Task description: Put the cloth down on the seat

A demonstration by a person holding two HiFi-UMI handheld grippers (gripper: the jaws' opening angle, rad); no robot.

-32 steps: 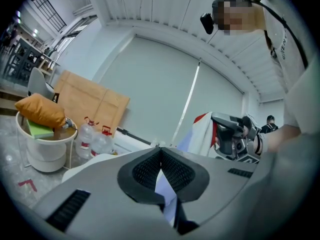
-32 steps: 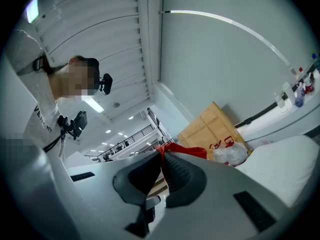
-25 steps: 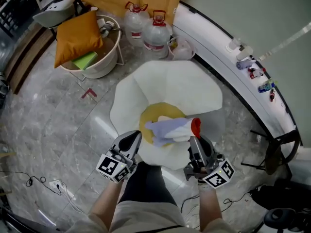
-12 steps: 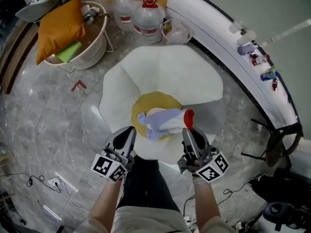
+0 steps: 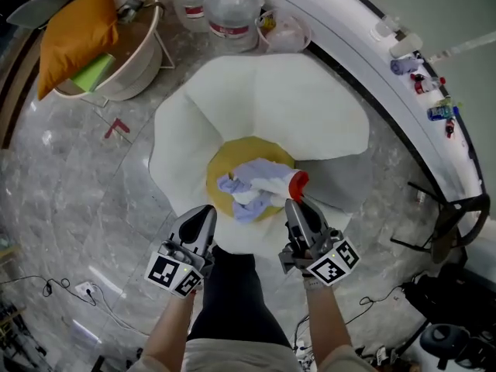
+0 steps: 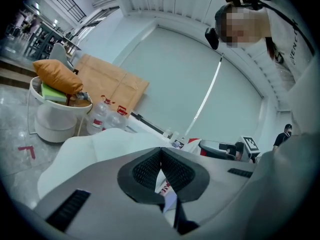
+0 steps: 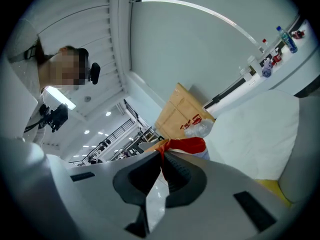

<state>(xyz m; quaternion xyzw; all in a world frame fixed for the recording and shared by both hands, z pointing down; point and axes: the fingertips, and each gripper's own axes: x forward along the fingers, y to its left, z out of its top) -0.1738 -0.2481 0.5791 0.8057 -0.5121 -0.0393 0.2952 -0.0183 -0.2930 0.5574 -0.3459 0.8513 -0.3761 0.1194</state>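
**Cloth on yellow seat**

A round white tub (image 5: 149, 62) held an orange cushion (image 5: 74, 31) and a green block (image 5: 93, 73). The crumpled lavender-white cloth (image 5: 260, 184) lay on the round yellow seat (image 5: 225, 160). The right gripper (image 5: 298, 206) pinched its red edge. The left gripper (image 5: 204, 215) sat pressed together, empty.

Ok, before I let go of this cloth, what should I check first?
1. Cloth is over the yellow seat cushion: ok, it is bunched above the cushion's middle.
2. Cloth already rests on the cushion rather than hanging: cannot tell from the head view.
3. Right gripper has a grip: ok, its jaws are shut on the cloth's red edge.
4. Left gripper has a grip: ok, its jaws are together with cloth between them.
5. Both grippers stand at the chair's near edge, short of the cushion: ok.
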